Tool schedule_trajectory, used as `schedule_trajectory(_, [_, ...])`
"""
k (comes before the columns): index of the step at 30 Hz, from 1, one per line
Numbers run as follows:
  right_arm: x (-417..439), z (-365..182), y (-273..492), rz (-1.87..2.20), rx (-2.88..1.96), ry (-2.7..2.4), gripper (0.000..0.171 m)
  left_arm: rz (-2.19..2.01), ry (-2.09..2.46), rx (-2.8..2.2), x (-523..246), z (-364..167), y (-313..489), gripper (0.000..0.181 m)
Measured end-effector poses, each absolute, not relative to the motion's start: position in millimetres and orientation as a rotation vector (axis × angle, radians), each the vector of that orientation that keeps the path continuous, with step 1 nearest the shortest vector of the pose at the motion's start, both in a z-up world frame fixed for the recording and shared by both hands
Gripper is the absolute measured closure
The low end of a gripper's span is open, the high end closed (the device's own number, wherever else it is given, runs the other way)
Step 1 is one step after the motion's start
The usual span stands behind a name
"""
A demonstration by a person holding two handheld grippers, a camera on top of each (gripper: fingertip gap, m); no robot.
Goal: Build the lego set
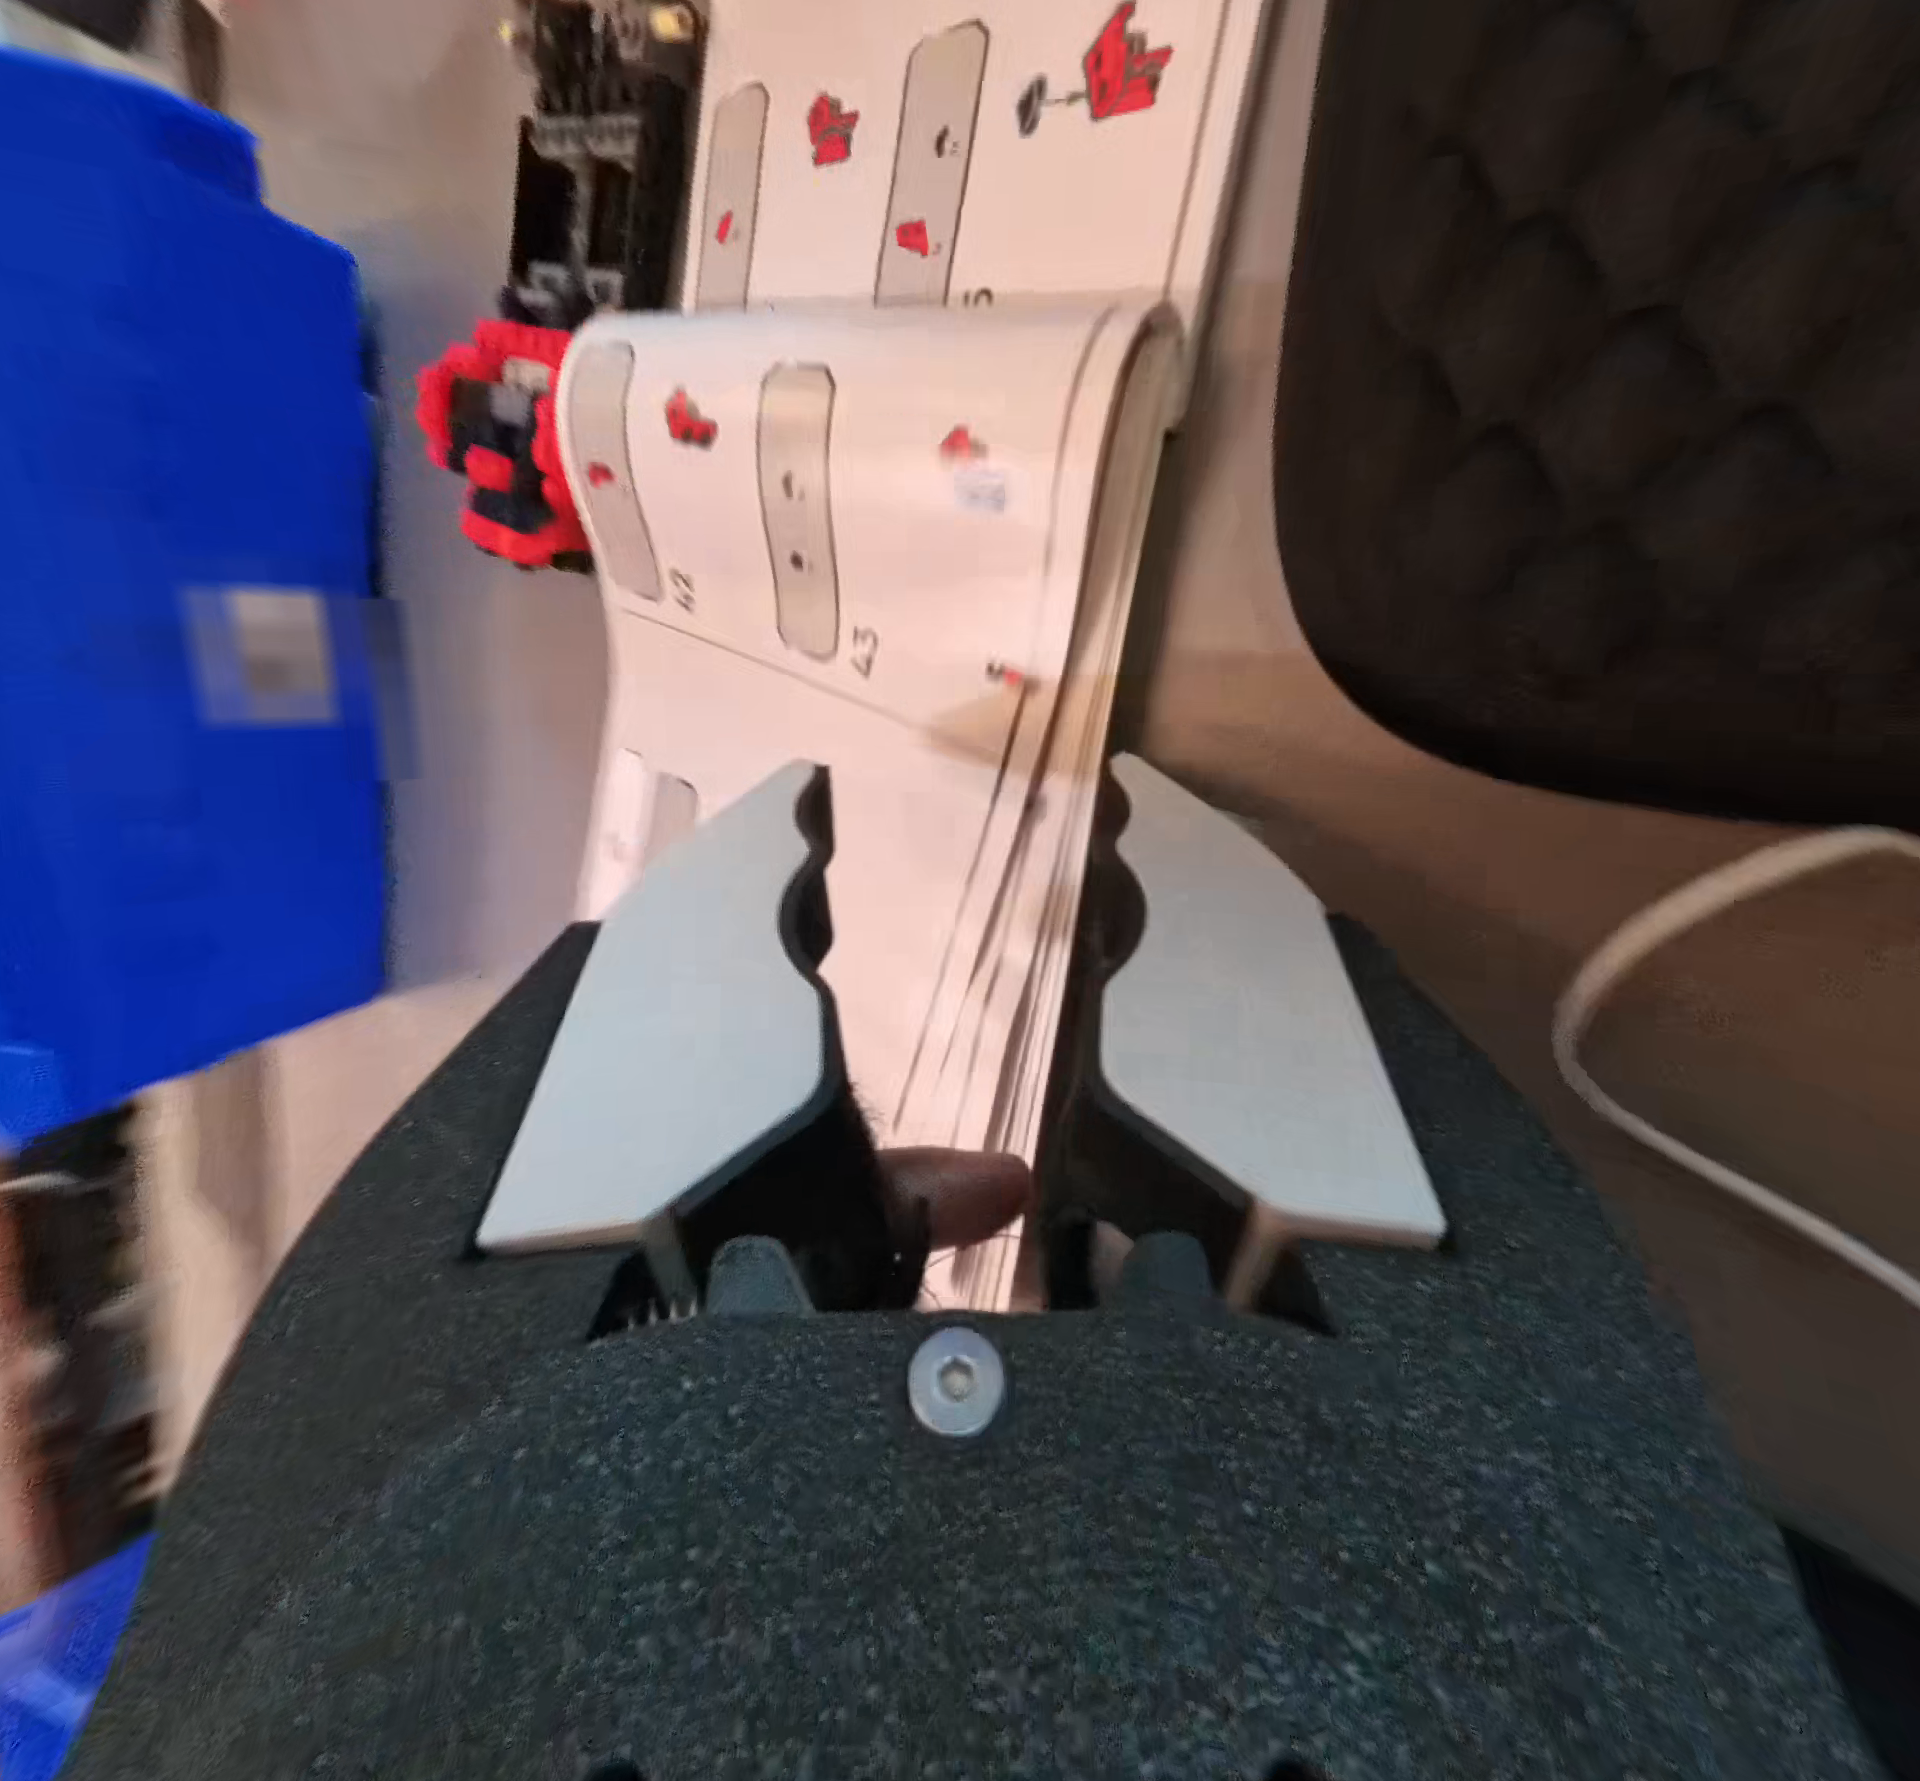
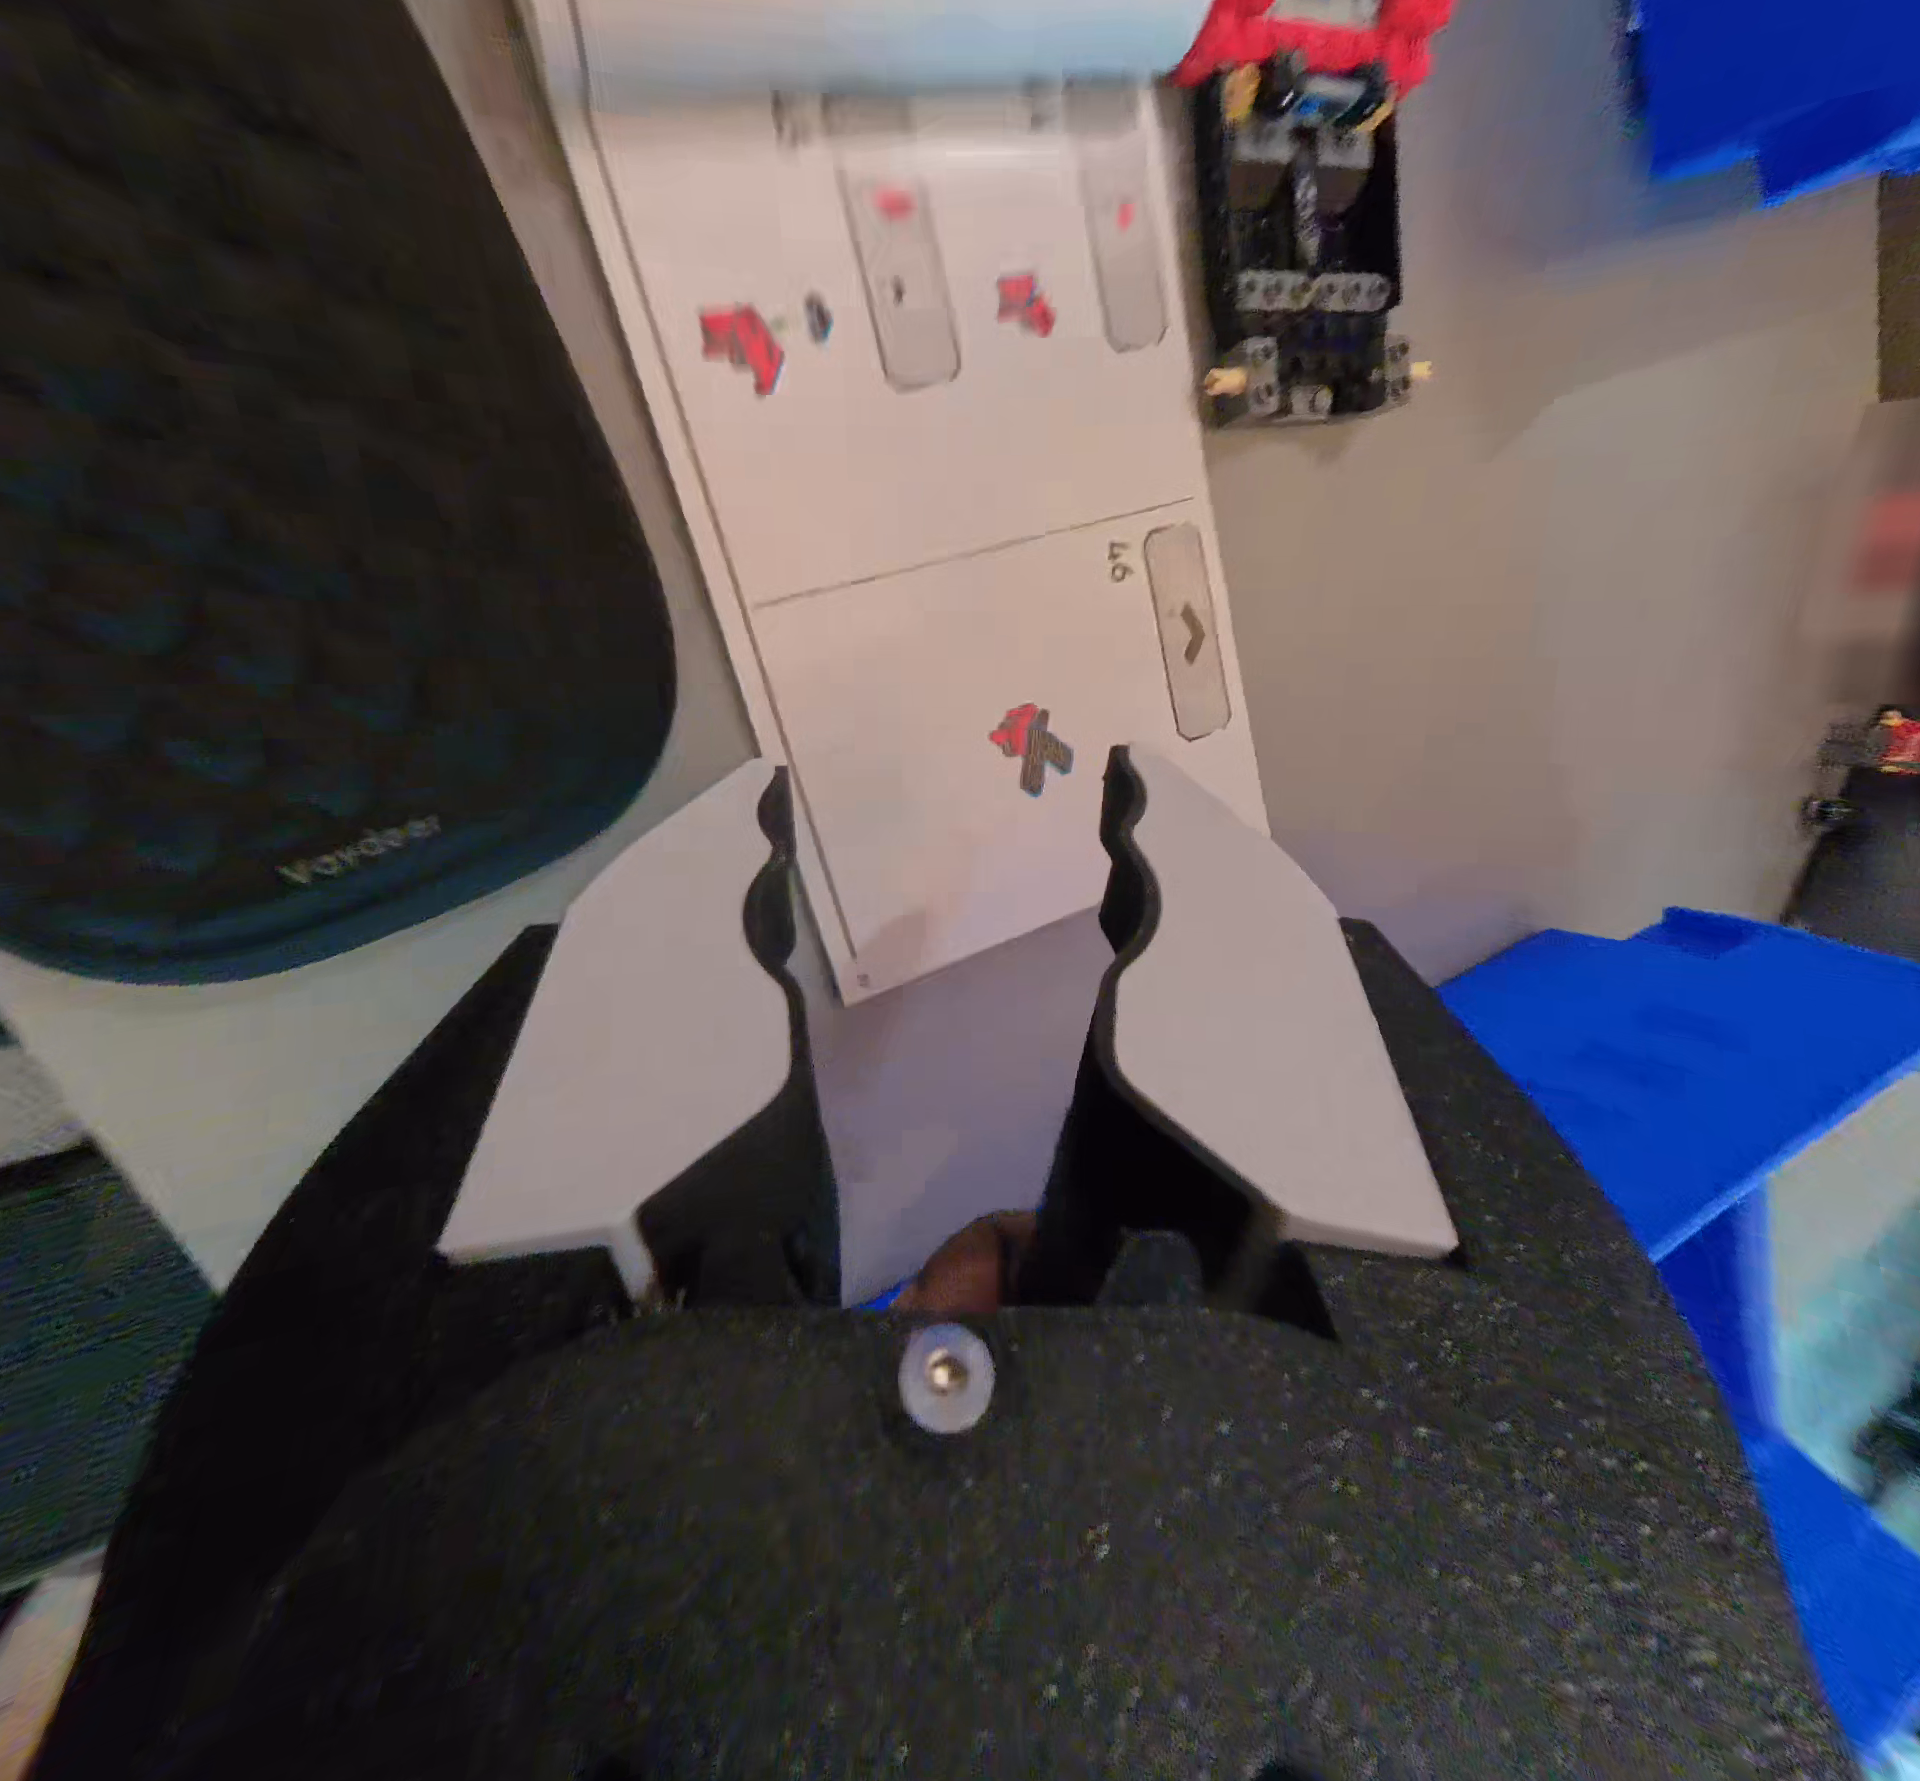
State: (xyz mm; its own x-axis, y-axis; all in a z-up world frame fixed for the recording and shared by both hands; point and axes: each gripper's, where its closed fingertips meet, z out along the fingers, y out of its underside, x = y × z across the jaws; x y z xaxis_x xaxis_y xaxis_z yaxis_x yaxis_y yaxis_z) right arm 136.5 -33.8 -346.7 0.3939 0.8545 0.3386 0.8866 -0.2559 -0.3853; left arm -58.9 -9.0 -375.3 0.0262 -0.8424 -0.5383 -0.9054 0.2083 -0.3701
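An open instruction booklet (image 1: 935,173) lies on the pale table. In the left wrist view, a thick bunch of its pages (image 1: 883,505) curls up and over, and their edges run down between the fingers of my left gripper (image 1: 961,775). The jaws stand apart, with the page edges close to the right finger. My right gripper (image 2: 940,765) is open and empty over the near corner of the flat page (image 2: 987,484). A partly built black and red lego model (image 1: 592,173) lies beside the booklet; it also shows in the right wrist view (image 2: 1299,277).
Blue bins stand close by, on the left in the left wrist view (image 1: 187,536) and on the right in the right wrist view (image 2: 1683,1045). A black quilted cushion (image 2: 260,432) borders the booklet's other side. A white cable (image 1: 1662,900) lies on the table.
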Motion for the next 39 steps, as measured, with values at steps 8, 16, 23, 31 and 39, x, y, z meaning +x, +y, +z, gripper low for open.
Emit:
schedule_trajectory(8, [83.4,-324.8,-31.3,0.296,-2.001,-1.342,0.121,-0.265,1.482,-1.796,-149.0,-304.5,25.8,0.146])
schedule_trajectory(16, [50.9,-329.9,-27.2,0.426,-1.906,-1.382,0.122,-0.123,2.058,-1.869,-170.9,-330.3,68.5,0.158])
schedule_trajectory(23, [56.9,-331.8,-31.4,0.46,-1.893,-1.362,0.124,0.084,2.52,-1.746,-170.2,-362.7,90.7,0.152])
schedule_trajectory(31, [64.6,-340.3,-32.3,0.474,-1.91,-1.344,0.125,0.108,2.677,-1.697,-173.6,-389.7,100.4,0.151])
schedule_trajectory(39, [63.1,-338.7,-29.3,0.448,-1.899,-1.344,0.125,-0.066,2.673,-1.719,-171.3,-393.4,101.2,0.168])
